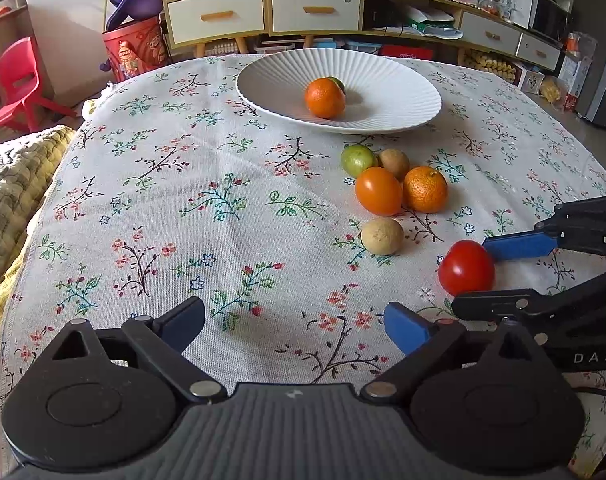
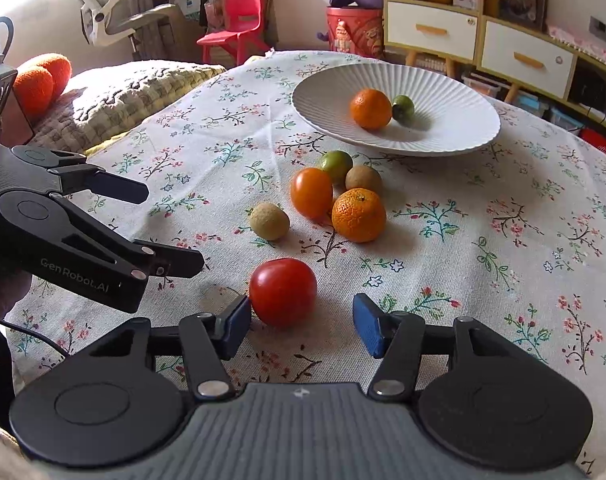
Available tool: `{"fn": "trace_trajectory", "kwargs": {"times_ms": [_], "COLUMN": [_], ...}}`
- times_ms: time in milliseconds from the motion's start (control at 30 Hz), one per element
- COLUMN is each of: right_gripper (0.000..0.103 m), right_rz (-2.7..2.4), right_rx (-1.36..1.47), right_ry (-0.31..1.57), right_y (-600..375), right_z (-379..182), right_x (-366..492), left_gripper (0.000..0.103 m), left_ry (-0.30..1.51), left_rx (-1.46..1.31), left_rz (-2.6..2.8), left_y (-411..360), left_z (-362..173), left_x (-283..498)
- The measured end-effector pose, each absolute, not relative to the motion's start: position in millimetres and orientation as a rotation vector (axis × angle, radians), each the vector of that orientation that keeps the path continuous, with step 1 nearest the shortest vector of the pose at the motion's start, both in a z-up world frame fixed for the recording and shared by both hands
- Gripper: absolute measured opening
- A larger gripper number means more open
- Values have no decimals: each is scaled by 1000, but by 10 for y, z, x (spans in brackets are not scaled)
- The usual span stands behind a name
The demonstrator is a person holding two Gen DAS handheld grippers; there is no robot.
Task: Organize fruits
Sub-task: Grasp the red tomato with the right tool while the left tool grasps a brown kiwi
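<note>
A white ribbed plate (image 1: 403, 92) (image 2: 455, 128) holds an orange mandarin (image 1: 325, 98) (image 2: 370, 109) and a small green fruit (image 2: 403, 109). In front of it on the flowered cloth lie a green fruit (image 1: 357, 160), a brown fruit (image 1: 395, 163), an orange tomato (image 1: 378, 191) (image 2: 311, 193), a mandarin (image 1: 425, 189) (image 2: 358, 215) and a tan round fruit (image 1: 381, 236) (image 2: 269, 221). A red tomato (image 1: 466, 267) (image 2: 283, 292) sits between the open fingers of my right gripper (image 2: 301, 326) (image 1: 473, 276), the left pad touching it. My left gripper (image 1: 295, 330) (image 2: 175, 228) is open and empty.
A quilted cushion (image 1: 7, 184) (image 2: 131, 96) lies at the table's left edge. A red chair (image 1: 19, 80), a red bucket (image 1: 137, 50) and a drawer cabinet (image 1: 263, 8) stand behind the table.
</note>
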State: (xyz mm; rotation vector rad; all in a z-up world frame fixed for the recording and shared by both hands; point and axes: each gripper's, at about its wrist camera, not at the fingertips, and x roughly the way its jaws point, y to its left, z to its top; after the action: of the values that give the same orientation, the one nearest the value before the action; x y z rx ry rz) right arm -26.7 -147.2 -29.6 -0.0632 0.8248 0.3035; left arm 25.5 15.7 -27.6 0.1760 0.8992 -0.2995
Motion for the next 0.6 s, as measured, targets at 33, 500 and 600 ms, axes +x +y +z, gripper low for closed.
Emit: {"fn": "trace_trajectory", "kwargs": {"times_ms": [33,500,600], "right_gripper": [43,31,31], "right_rz": [308,238,213], "right_rx": [-60,-15,-8], "right_ry": [824,823,827], "right_y": [-1471,-1632,-1673], "right_z": [-294,-245,-243], "right_x": [-266,-200,-201], "left_gripper": [87,37,29], "left_ry": [899,819,819], "left_rx": [177,75,31], "left_rz": [-300,-467,-480], "left_y": [154,28,7], "left_z": [-278,-329,-335], "left_x": [256,305,365]}}
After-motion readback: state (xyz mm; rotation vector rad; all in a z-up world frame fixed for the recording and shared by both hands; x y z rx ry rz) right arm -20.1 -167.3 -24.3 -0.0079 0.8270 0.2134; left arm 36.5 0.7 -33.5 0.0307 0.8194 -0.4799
